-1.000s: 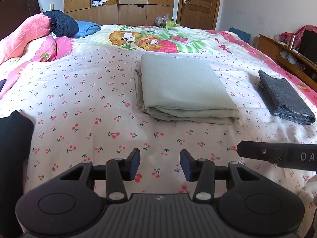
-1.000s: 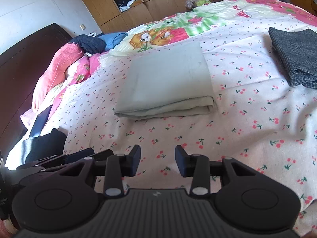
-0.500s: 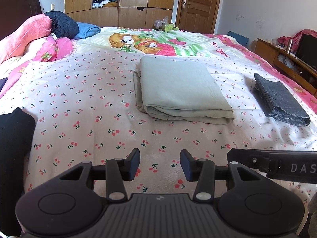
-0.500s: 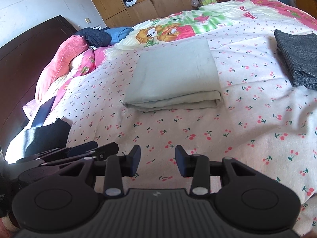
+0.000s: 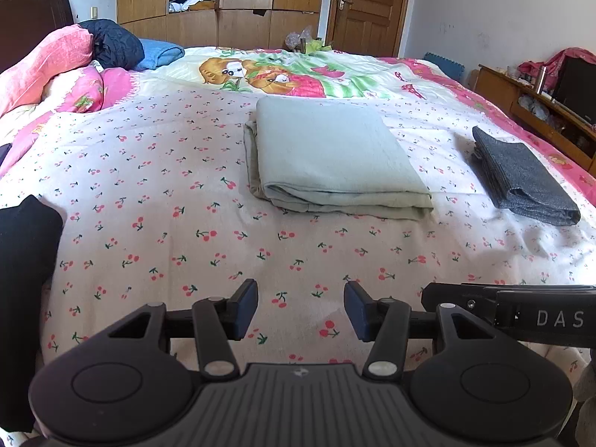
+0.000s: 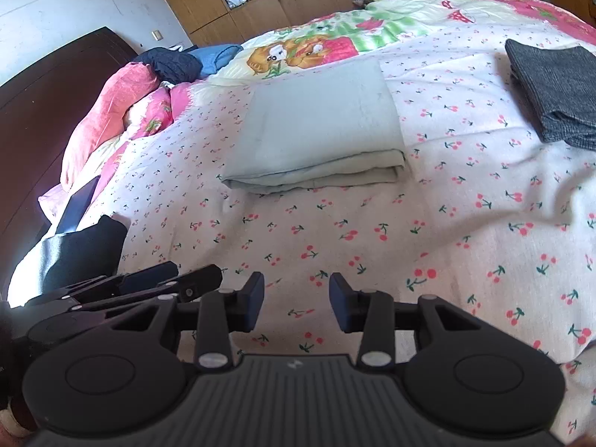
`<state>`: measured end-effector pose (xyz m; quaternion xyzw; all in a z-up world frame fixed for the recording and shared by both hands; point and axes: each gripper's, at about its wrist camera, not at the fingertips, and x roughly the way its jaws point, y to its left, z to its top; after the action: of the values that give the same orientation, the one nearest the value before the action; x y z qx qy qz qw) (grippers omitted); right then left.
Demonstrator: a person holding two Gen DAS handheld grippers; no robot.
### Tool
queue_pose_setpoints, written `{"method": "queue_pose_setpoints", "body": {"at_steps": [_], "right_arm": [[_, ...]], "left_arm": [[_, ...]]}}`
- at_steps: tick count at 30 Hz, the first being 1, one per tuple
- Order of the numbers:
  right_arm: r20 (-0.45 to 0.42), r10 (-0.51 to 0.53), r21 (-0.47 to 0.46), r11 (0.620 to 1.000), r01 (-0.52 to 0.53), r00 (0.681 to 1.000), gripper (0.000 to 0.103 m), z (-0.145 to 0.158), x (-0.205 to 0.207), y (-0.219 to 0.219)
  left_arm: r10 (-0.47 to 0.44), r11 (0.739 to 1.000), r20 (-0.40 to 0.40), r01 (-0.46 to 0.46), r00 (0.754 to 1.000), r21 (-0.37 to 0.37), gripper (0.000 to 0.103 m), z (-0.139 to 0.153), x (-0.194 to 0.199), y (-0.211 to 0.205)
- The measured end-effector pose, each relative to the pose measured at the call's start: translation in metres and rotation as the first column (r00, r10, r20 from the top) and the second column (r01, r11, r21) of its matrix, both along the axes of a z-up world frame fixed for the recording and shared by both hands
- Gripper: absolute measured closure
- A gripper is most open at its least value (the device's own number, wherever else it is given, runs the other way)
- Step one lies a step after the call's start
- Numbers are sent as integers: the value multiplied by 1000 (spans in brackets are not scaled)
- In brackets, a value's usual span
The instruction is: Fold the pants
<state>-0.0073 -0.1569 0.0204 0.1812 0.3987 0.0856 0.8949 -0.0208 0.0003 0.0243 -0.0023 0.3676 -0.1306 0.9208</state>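
Pants folded, both grippers empty

Pale green pants (image 5: pixel 335 156) lie squarely folded mid-bed, far from both grippers; left gripper (image 5: pixel 301 311), jaws just widened, and right gripper (image 6: pixel 297 301) stand apart, holding nothing. Little seems left.

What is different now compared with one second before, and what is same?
The left gripper has just been opening its fingers a little wider, with nothing between them. The right gripper is open as before, also empty. The folded green pants and the folded grey garment lie unmoved on the bed.
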Motion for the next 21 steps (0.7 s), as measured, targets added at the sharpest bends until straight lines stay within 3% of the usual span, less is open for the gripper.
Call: {"method": "queue_pose_setpoints", "body": {"at_steps": [6,8,21], "right_arm": [[-14,-14,7,1000,14,1000,63,-7,-3,-4],[-15,-14,8,1000,14,1000,63,-8,-4,-4],[11,-12,-30,999,12,1000,62,-13,-12,1]], "left_arm": [[16,1000,-23,-16,1000,1,35,-6,-2,3],[25,1000,-25,-25,999,5,26,-9,-4,3],[67,997,1,-67,998,31,6,-16,-14,9]]}}
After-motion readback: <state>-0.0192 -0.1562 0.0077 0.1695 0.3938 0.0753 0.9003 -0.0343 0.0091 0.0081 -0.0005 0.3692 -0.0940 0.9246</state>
